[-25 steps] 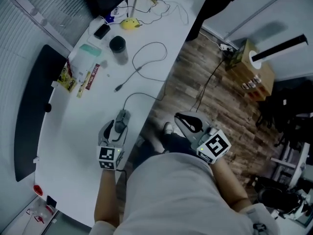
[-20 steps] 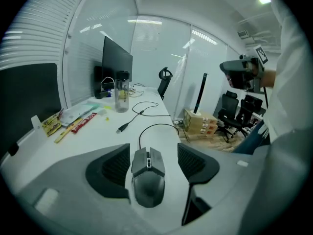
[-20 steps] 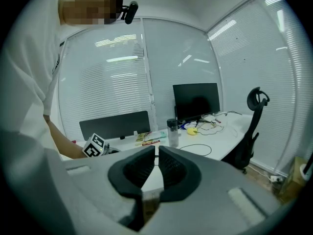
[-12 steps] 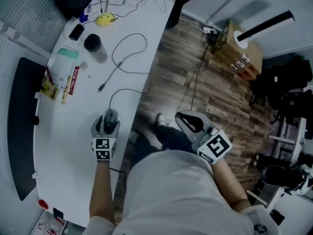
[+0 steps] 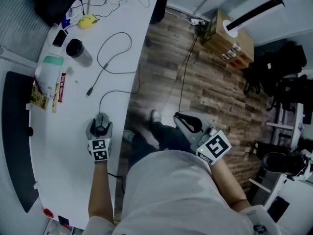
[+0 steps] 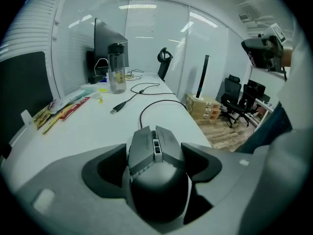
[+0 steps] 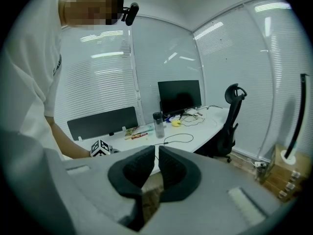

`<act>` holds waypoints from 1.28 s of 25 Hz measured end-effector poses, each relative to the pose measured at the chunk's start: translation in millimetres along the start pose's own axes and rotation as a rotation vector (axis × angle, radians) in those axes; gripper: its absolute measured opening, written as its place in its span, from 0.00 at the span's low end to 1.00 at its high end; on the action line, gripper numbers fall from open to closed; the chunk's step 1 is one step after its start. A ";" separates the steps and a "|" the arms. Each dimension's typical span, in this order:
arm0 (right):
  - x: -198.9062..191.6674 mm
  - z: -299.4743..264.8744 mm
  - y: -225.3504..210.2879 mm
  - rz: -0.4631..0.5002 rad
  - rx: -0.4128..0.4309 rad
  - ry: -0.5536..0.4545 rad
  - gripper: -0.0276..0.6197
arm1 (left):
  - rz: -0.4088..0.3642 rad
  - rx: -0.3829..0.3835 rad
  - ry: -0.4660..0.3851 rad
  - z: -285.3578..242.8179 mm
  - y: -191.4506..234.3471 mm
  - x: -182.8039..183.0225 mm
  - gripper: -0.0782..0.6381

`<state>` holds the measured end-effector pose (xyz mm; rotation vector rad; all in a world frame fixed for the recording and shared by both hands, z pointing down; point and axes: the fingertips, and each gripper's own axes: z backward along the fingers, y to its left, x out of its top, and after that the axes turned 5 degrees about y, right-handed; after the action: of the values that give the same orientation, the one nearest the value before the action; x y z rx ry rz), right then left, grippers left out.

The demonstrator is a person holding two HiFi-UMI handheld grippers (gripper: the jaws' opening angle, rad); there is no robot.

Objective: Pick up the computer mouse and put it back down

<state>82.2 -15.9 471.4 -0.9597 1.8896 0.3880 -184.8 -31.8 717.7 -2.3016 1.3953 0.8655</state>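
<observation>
The dark grey computer mouse (image 5: 101,122) rests on the white desk (image 5: 58,146) near its front edge, with its cable running away across the top. My left gripper (image 5: 100,127) straddles it and stands open. In the left gripper view the mouse (image 6: 156,170) lies between the two pads of the left gripper (image 6: 157,158), and a dark gap shows on each side. My right gripper (image 5: 188,123) hangs off the desk over the wooden floor. The right gripper (image 7: 156,166) has its pads nearly together and nothing between them.
Further along the desk lie a loose USB cable (image 5: 115,53), a dark-lidded bottle (image 5: 78,52), snack packets (image 5: 46,89) and a yellow object (image 5: 88,21). A black panel (image 5: 12,131) lines the desk's left edge. A cardboard box (image 5: 227,38) stands on the floor.
My left gripper has come down to the desk with the mouse, and its jaws have spread off the mouse's sides. The right gripper stays shut beside the person's body.
</observation>
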 end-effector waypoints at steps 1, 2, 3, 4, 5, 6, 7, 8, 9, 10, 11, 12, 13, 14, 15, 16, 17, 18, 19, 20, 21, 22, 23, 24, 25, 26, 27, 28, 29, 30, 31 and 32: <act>-0.7 0.8 -1.7 -0.002 -0.006 0.001 0.08 | 0.001 0.001 -0.002 -0.2 -0.2 0.4 0.58; -1.4 1.4 -3.2 -0.003 -0.013 0.001 0.08 | 0.002 0.001 -0.003 -0.4 -0.4 0.4 0.58; -2.0 1.8 -4.4 -0.005 -0.018 0.002 0.08 | 0.003 0.002 -0.001 -0.6 -0.4 -0.3 0.58; -2.4 1.8 -5.3 -0.006 -0.021 0.002 0.08 | 0.003 0.003 0.001 -0.7 0.0 -1.3 0.58; -2.7 1.7 -6.1 -0.008 -0.023 0.001 0.08 | 0.002 0.006 0.005 -0.8 0.7 -2.2 0.58; -2.7 1.5 -6.9 -0.009 -0.023 0.001 0.08 | -0.001 0.010 0.008 -0.7 1.3 -3.1 0.58; -2.6 1.4 -7.5 -0.011 -0.024 -0.001 0.08 | -0.006 0.012 0.011 -0.5 1.4 -3.4 0.57; -2.3 1.3 -7.9 -0.012 -0.022 -0.002 0.08 | -0.009 0.013 0.011 -0.1 1.2 -2.9 0.56; -2.0 1.2 -8.1 -0.012 -0.020 -0.003 0.08 | -0.011 0.014 0.009 0.3 1.0 -2.0 0.56; -1.7 1.1 -8.2 -0.012 -0.018 -0.002 0.08 | -0.012 0.014 0.008 0.5 0.7 -1.2 0.55; -1.6 1.0 -8.2 -0.011 -0.015 0.000 0.08 | -0.011 0.014 0.007 0.6 0.5 -0.8 0.55; -1.3 1.0 -8.2 -0.010 -0.012 0.001 0.08 | -0.010 0.014 0.010 0.8 0.2 -0.5 0.55; -0.8 0.9 -8.2 -0.010 -0.009 0.001 0.08 | -0.008 0.014 0.014 1.1 0.0 0.0 0.55; -0.1 0.9 -8.2 -0.008 -0.006 -0.001 0.08 | -0.007 0.017 0.015 1.3 -0.1 0.9 0.54; 0.5 0.6 -8.0 -0.007 -0.002 -0.003 0.08 | -0.006 0.021 0.016 1.4 -0.1 1.6 0.54; 1.2 0.1 -7.7 -0.005 0.002 -0.005 0.08 | -0.005 0.026 0.020 1.5 0.0 1.8 0.54; 1.8 -0.5 -7.3 -0.003 0.006 -0.006 0.08 | -0.007 0.031 0.025 1.8 0.1 1.9 0.54; 2.4 -1.0 -6.9 0.000 0.010 -0.008 0.08 | -0.012 0.036 0.028 2.3 0.3 2.2 0.54; 2.9 -1.4 -6.6 0.002 0.014 -0.008 0.08 | -0.017 0.041 0.030 3.1 0.5 2.9 0.54; 3.6 -1.8 -6.2 0.004 0.018 -0.009 0.08 | -0.019 0.046 0.029 4.3 0.9 4.0 0.54; 4.7 -2.3 -5.9 0.004 0.022 -0.011 0.08 | -0.018 0.050 0.027 5.8 1.6 5.6 0.54; 6.3 -3.0 -5.5 0.003 0.027 -0.014 0.08 | -0.014 0.054 0.023 7.8 2.5 7.5 0.54; 7.7 -3.9 -5.3 0.003 0.033 -0.017 0.08 | -0.008 0.059 0.017 10.1 3.5 9.7 0.54; 8.5 -4.7 -5.5 0.007 0.039 -0.019 0.08 | -0.004 0.065 0.010 12.7 4.5 12.3 0.54; 9.1 -5.7 -5.8 0.011 0.045 -0.021 0.08 | -0.002 0.073 0.003 15.6 5.7 15.0 0.54; 10.2 -7.0 -5.9 0.013 0.052 -0.022 0.08 | -0.002 0.082 -0.004 18.4 6.9 17.9 0.54; 11.7 -8.6 -5.6 0.015 0.061 -0.024 0.08 | -0.001 0.091 -0.011 21.2 8.1 20.8 0.54; 13.4 -10.6 -5.1 0.018 0.071 -0.026 0.08 | 0.002 0.099 -0.017 24.1 9.2 23.6 0.54; 15.2 -12.9 -4.3 0.022 0.082 -0.029 0.08 | 0.008 0.106 -0.023 27.2 10.1 26.2 0.54; 17.1 -15.5 -3.3 0.027 0.093 -0.030 0.08 | 0.015 0.112 -0.029 30.6 10.9 28.8 0.54; 19.3 -18.4 -1.9 0.032 0.104 -0.033 0.08 | 0.020 0.117 -0.036 34.4 11.5 31.5 0.54; 21.9 -21.2 -0.2 0.037 0.116 -0.035 0.08 | 0.023 0.122 -0.043 38.8 12.2 34.5 0.54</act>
<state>64.1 -39.0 463.3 -0.8374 1.8783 0.3118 -196.7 -40.2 666.3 -2.1675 1.4187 0.8083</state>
